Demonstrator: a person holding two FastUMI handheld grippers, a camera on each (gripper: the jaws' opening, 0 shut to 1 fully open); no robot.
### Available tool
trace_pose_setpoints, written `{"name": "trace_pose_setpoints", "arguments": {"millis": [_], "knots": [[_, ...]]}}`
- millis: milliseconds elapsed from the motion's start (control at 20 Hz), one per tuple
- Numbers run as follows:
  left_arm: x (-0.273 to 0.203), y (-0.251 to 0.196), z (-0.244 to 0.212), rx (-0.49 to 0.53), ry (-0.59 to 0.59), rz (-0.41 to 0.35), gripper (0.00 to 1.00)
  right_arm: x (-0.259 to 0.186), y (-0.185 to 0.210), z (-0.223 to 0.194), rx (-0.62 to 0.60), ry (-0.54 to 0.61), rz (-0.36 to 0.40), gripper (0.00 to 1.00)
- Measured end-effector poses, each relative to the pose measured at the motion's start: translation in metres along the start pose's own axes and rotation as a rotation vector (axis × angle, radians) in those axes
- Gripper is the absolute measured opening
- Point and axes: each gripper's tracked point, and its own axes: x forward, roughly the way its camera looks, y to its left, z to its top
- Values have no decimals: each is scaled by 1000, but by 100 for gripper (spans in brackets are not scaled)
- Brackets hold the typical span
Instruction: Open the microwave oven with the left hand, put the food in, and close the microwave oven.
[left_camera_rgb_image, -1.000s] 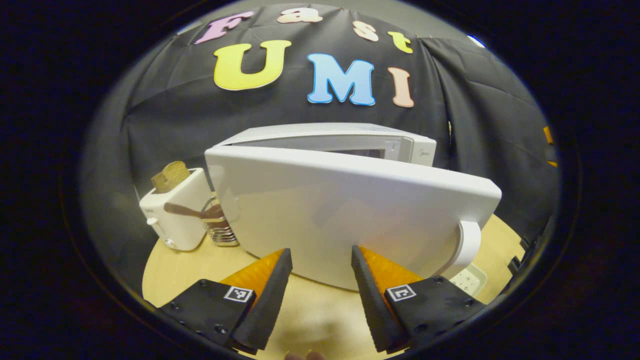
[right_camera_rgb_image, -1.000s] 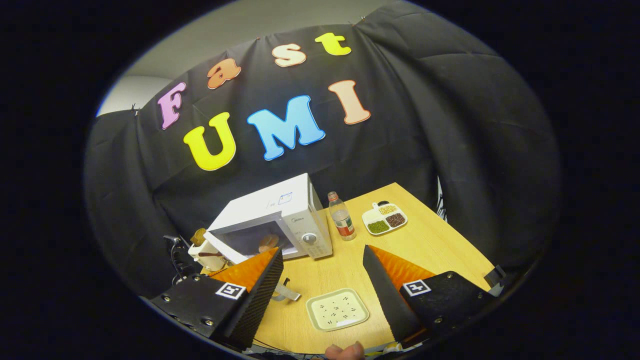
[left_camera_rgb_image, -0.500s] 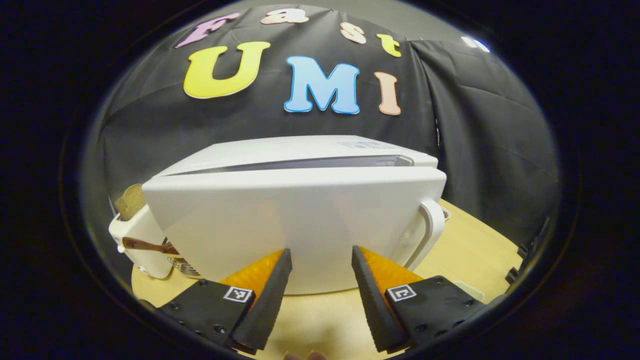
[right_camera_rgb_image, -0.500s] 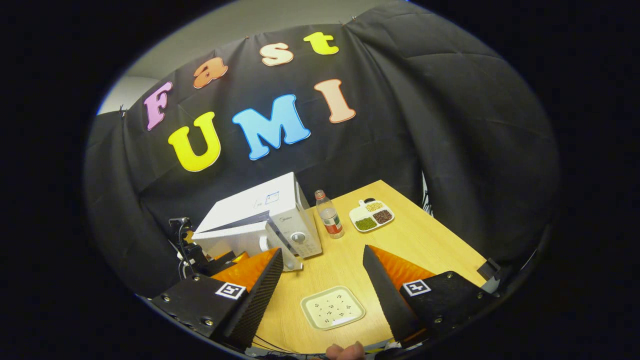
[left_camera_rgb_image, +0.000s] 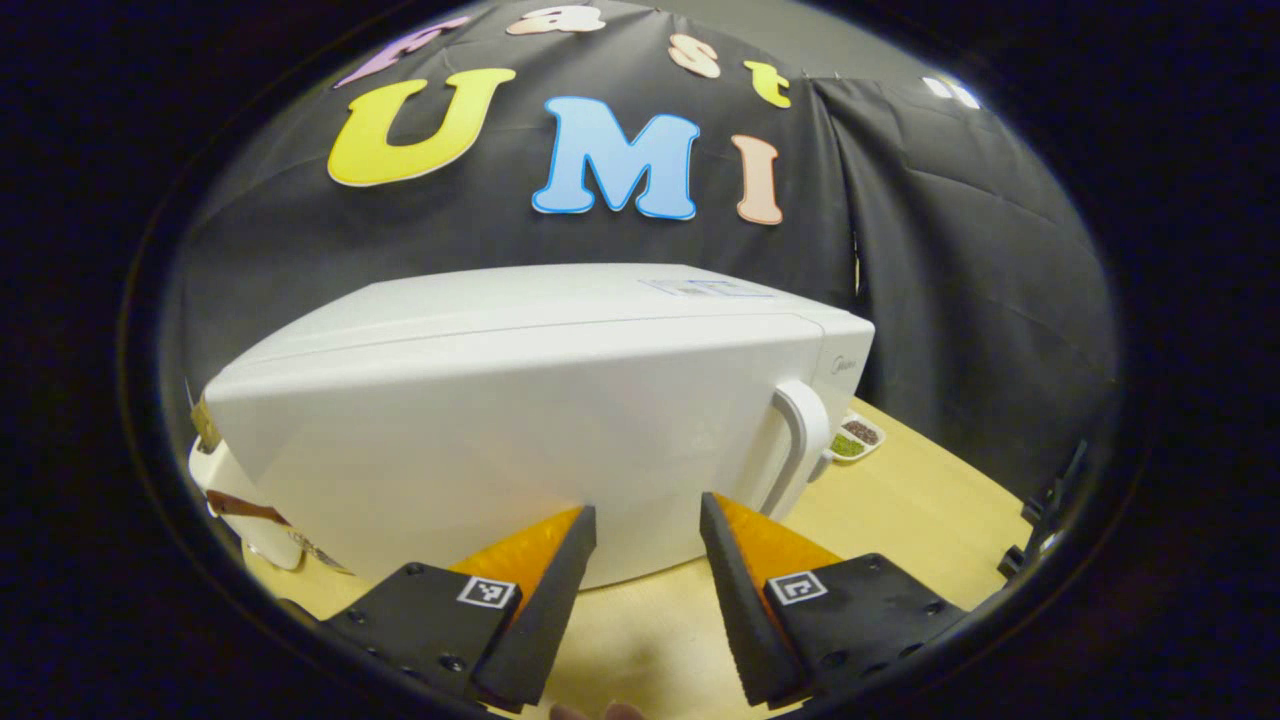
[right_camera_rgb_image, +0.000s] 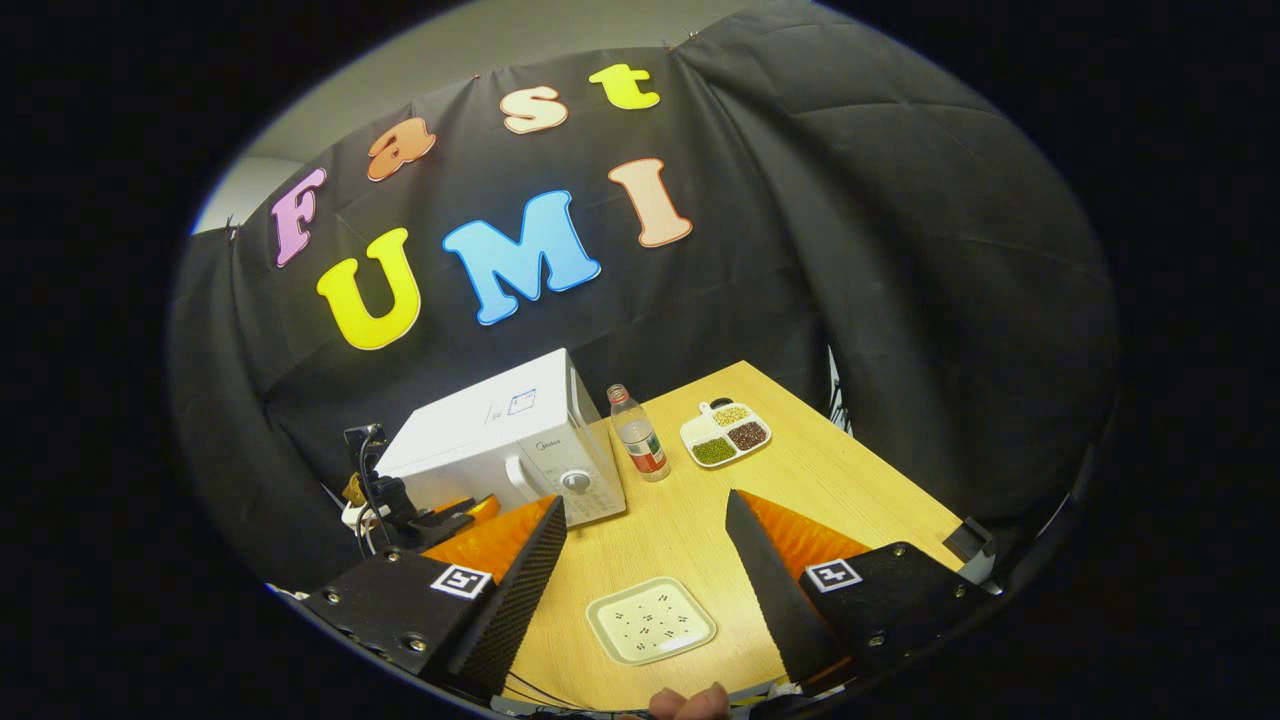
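The white microwave (left_camera_rgb_image: 520, 400) stands close ahead in the left gripper view, its door flat against the body and its curved handle (left_camera_rgb_image: 803, 440) at the right. My left gripper (left_camera_rgb_image: 645, 505) is open, with its fingertips right at the lower door face and nothing between them. In the right gripper view the microwave (right_camera_rgb_image: 490, 435) sits at the back left of the table, door shut, with the left gripper (right_camera_rgb_image: 440, 515) in front of it. My right gripper (right_camera_rgb_image: 645, 498) hangs open and empty above the table. The shut door hides the inside.
An empty square plate (right_camera_rgb_image: 650, 622) lies near the front edge. A bottle (right_camera_rgb_image: 636, 445) and a divided dish of beans (right_camera_rgb_image: 725, 435) stand right of the microwave. A toaster (left_camera_rgb_image: 225, 485) with a bread slice sits left of it. The wooden table (right_camera_rgb_image: 830, 490) has bare room at the right.
The microwave door swung from half open to shut against the body, with my left gripper following it forward. The food inside is now hidden. My right gripper drifted slightly.
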Motion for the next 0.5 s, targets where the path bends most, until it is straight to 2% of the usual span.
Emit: {"name": "trace_pose_setpoints", "arguments": {"millis": [100, 150, 200, 250, 350, 500], "knots": [[3, -9, 2, 2, 16, -13, 69, -5, 1, 2, -13, -6, 5, 98], [-3, -10, 6, 23, 12, 15, 72, -6, 2, 3, -21, -12, 10, 98], [-11, -18, 10, 41, -8, 34, 70, -7, 4, 5, -33, -13, 19, 98], [-20, -30, 12, 53, -8, 17, 82, -8, 4, 8, -44, -17, 23, 98], [-49, -50, 6, 41, 0, -1, 82, -10, 1, 22, -67, -42, 35, 98], [-115, -69, 25, 4, -45, 8, 82, -16, 0, 50, -112, -91, 56, 98]]}}
